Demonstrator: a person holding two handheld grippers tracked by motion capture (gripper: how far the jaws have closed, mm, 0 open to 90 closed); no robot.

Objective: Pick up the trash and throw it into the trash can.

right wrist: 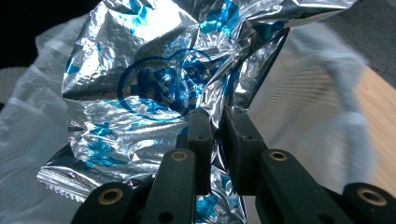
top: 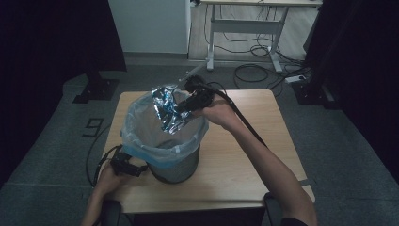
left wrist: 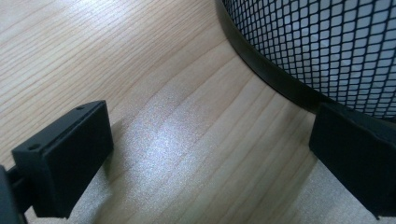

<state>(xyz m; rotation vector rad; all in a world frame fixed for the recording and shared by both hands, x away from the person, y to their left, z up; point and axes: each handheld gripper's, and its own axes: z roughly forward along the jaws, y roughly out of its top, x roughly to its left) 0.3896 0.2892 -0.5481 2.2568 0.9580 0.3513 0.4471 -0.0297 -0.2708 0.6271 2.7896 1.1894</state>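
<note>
A black mesh bin (top: pixel 176 165) lined with a pale plastic bag (top: pixel 141 123) stands on the wooden table (top: pixel 244 155). Over its mouth hangs a crumpled silver and blue foil wrapper (top: pixel 165 107), and my right gripper (top: pixel 184 106) is shut on it. In the right gripper view the two jaws pinch a fold of the foil wrapper (right wrist: pixel 154 88) at my right gripper (right wrist: pixel 216 122). My left gripper (top: pixel 132 167) rests low on the table beside the bin's base, open. In the left gripper view my left gripper (left wrist: pixel 205 154) stands wide over bare wood, with the mesh bin (left wrist: pixel 322 42) just beyond the right jaw.
The bin stands near the table's front left; bare tabletop stretches to the right of it. A cable (top: pixel 244 117) trails from the right gripper across the table. On the floor behind are a desk frame (top: pixel 244 28), loose cables (top: pixel 254 70) and a stand base (top: pixel 96 89).
</note>
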